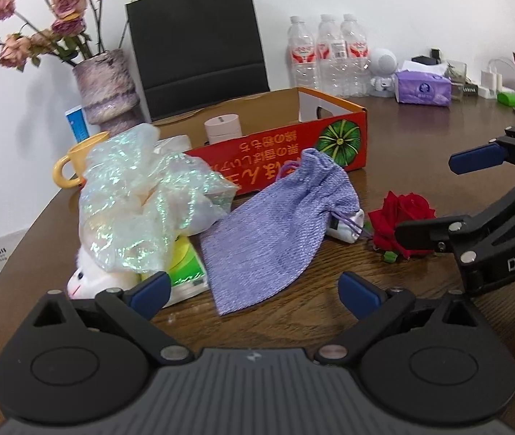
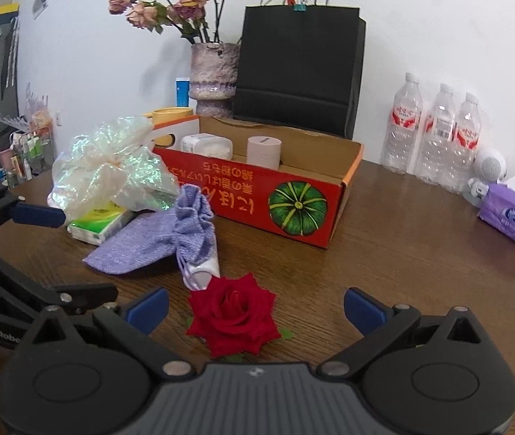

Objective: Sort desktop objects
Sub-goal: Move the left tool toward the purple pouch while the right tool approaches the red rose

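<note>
Hovering left gripper (image 1: 252,295) apart | woven pouch (image 1: 275,224) | right gripper (image 2: 255,310) apart | velvety rose (image 2: 233,315)

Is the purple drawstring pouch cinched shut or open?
Cinched shut: the purple pouch lies flat on the table, its neck gathered tight, drawstring trailing toward the red rose.

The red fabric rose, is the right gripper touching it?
Apart. The right wrist view shows the red fabric rose between the open right gripper's blue fingertips, wood visible either side.

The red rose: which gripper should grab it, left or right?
Probably the right gripper: its open fingers already sit on either side of the red rose. The left gripper is open too, but faces the purple pouch.
</note>
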{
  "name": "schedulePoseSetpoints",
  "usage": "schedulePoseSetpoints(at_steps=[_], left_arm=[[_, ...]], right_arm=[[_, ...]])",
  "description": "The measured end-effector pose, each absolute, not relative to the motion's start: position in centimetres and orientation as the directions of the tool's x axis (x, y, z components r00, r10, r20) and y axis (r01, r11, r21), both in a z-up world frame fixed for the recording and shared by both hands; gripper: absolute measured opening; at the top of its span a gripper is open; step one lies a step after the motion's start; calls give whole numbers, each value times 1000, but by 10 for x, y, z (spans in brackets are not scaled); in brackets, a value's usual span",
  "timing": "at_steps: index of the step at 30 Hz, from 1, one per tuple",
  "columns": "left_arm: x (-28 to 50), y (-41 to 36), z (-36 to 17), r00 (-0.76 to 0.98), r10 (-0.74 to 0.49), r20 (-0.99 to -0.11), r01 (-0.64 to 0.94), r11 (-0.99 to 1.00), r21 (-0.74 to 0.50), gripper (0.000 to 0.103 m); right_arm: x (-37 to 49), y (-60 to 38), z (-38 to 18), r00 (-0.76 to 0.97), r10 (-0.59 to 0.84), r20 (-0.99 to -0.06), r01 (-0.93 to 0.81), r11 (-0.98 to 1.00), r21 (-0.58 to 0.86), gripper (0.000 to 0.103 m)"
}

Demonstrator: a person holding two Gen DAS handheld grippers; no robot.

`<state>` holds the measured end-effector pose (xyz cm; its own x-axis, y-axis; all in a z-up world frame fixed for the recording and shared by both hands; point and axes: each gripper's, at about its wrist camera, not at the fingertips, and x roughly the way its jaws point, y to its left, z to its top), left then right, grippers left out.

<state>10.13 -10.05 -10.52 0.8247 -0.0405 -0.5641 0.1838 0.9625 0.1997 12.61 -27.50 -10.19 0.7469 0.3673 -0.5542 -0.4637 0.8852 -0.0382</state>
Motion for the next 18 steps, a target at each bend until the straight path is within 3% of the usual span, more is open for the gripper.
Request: schedulePoseSetpoints(at_steps=[10,18], left_arm=[[106,-107,-112,816,-67,-574,240,943,232,72],[106,-118,-110,831,-102,-547,306,905,295,69]], right_arm=[[124,-268,-106,736,377,-563,-485,873,-49,93],[133,-274,-112,694,392,-604,-475,879,24,79]])
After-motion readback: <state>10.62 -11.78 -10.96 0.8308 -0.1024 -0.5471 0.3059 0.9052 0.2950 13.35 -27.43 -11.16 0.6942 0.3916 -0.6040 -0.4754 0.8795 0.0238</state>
